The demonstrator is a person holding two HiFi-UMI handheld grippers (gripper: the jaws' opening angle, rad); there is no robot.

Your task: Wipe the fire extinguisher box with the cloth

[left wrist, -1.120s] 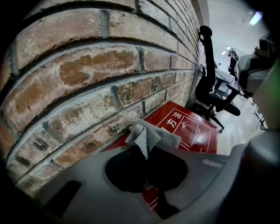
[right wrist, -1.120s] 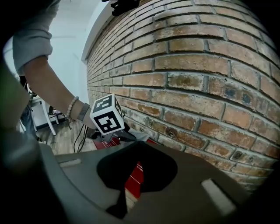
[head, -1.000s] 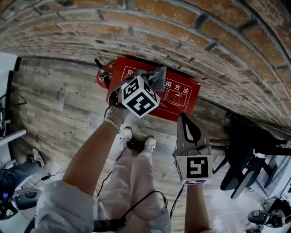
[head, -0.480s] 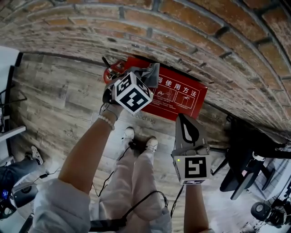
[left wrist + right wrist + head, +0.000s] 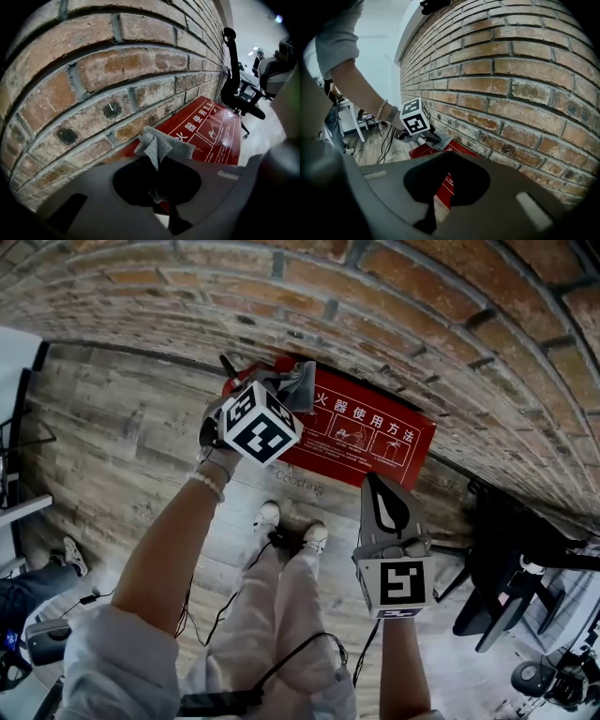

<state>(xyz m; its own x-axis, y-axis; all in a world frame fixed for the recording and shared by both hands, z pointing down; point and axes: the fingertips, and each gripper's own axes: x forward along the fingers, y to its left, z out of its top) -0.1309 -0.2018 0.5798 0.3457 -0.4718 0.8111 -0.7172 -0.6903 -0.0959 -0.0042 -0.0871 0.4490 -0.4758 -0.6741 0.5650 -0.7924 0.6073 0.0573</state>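
Your left gripper (image 5: pixel 289 395) pinched the grey cloth (image 5: pixel 304 382) at the red fire extinguisher box (image 5: pixel 375 435); your right gripper (image 5: pixel 379 484) hovered nearby, closed and empty.

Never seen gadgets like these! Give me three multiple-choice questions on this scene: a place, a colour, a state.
1. Where is the red box? A on a chair; B on the floor against the brick wall; C on a desk.
2. The cloth is: A yellow; B blue; C grey.
3. The right gripper is: A shut, empty; B gripping the cloth; C gripping a bottle.

Answers: B, its back edge meets the wall's foot; C, grey cloth in the left gripper; A, jaws together on nothing.
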